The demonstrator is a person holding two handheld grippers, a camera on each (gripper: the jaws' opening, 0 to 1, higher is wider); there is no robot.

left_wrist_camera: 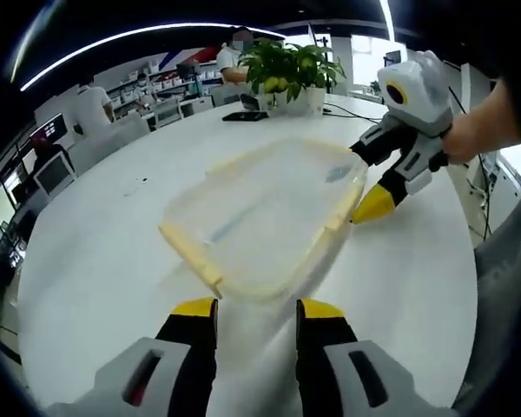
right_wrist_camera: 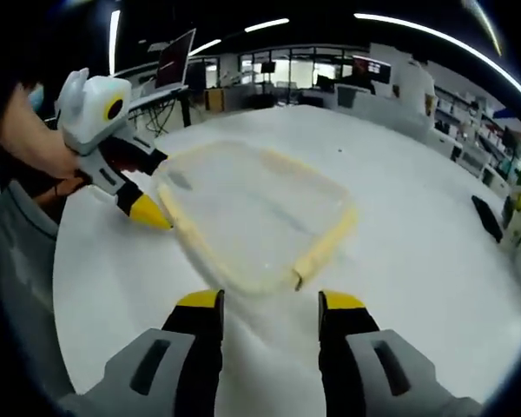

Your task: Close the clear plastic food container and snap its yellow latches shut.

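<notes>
The clear plastic container [left_wrist_camera: 260,217] lies flat in the middle of the white table [left_wrist_camera: 87,261], blurred, with pale yellow latches [left_wrist_camera: 191,254] along its edges. My left gripper [left_wrist_camera: 256,311] is open just short of its near edge, nothing between the jaws. My right gripper [left_wrist_camera: 365,178], held by a hand, comes in from the right with its yellow tip at the container's right latch [left_wrist_camera: 339,213]. In the right gripper view the container [right_wrist_camera: 252,204] lies ahead of my open right gripper [right_wrist_camera: 269,304], a latch [right_wrist_camera: 326,243] close in front. The left gripper [right_wrist_camera: 156,187] sits at its left edge.
A potted plant [left_wrist_camera: 291,69] and a flat black object [left_wrist_camera: 243,115] stand at the table's far side. Another black object [right_wrist_camera: 486,217] lies near the table's right side. Desks, monitors and seated people fill the room behind. The table's rim [right_wrist_camera: 69,287] is close.
</notes>
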